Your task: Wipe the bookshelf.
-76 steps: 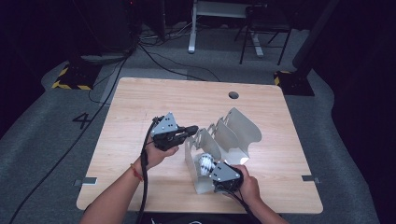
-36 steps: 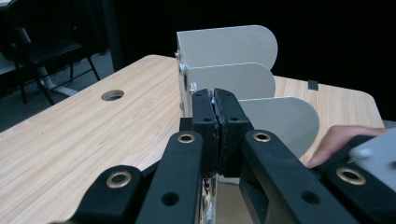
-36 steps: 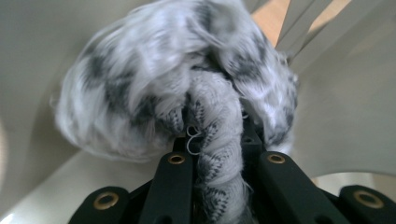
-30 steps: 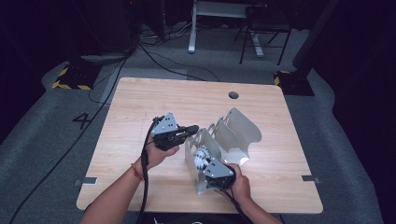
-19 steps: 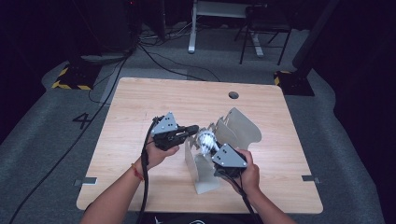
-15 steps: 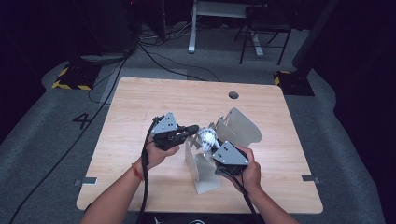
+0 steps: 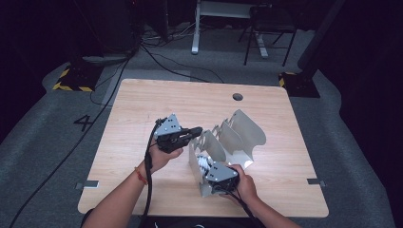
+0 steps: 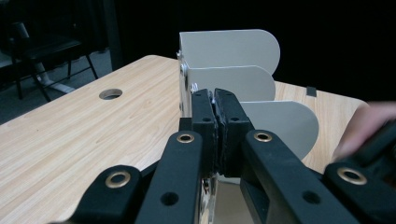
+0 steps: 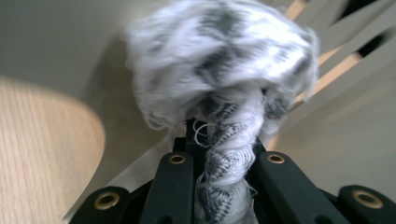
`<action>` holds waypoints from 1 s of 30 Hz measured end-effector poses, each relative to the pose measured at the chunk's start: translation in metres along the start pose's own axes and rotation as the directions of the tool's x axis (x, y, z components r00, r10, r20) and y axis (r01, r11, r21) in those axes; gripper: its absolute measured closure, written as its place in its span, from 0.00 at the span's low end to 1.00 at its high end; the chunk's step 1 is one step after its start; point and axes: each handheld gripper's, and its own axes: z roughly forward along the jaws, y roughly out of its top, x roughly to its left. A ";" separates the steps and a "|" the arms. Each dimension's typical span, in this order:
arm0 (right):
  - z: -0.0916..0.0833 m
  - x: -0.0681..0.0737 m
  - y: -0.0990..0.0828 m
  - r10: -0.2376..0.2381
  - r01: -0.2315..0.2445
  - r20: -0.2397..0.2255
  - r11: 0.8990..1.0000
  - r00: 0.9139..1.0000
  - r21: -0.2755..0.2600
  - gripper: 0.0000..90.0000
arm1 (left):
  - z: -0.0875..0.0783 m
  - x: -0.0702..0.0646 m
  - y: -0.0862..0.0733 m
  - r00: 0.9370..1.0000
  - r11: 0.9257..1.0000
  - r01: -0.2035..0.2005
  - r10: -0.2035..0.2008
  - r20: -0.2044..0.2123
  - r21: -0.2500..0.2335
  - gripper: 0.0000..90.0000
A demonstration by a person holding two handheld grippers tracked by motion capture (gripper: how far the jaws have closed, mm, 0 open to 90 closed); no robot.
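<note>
A grey metal divider rack [image 7: 243, 129] stands on the wooden table [image 7: 142, 102], right of centre. My left gripper [image 7: 197, 129] is shut, its tips at the rack's upper left edge. In the left gripper view the jaws [image 8: 215, 120] are pressed together in front of the rounded dividers [image 8: 233, 51]; I cannot tell whether a thin plate is pinched. My right gripper [image 7: 208, 167] is low at the rack's near slot, shut on a white and grey knitted cloth [image 7: 203, 162]. In the right gripper view the cloth [image 9: 219, 56] bulges over the gripper [image 9: 223, 133] between divider plates [image 9: 56, 42].
A round cable hole [image 7: 237, 97] lies in the table's far right part. The hand holding the right gripper [image 8: 366, 122] appears at the right edge of the left gripper view. Chairs, a desk leg and cables stand on the floor beyond the table.
My right gripper, still shut on the cloth, rose to the rack's top beside the left gripper, then came back down toward the person into the near slot. The left gripper kept still.
</note>
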 end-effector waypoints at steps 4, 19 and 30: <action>0.018 0.004 -0.018 0.006 -0.004 -0.110 1.000 0.994 0.018 0.90 | 0.001 -0.002 0.000 1.000 1.000 -0.011 0.012 -0.011 0.005 0.97; 0.012 0.000 -0.031 0.016 -0.004 -0.271 0.999 0.962 0.046 0.88 | 0.005 -0.001 0.004 1.000 0.999 -0.025 0.026 -0.008 0.041 0.98; 0.013 -0.005 -0.006 0.082 -0.096 -0.155 0.992 0.984 -0.086 0.89 | 0.007 0.007 0.006 1.000 0.998 -0.030 0.030 0.001 0.057 0.98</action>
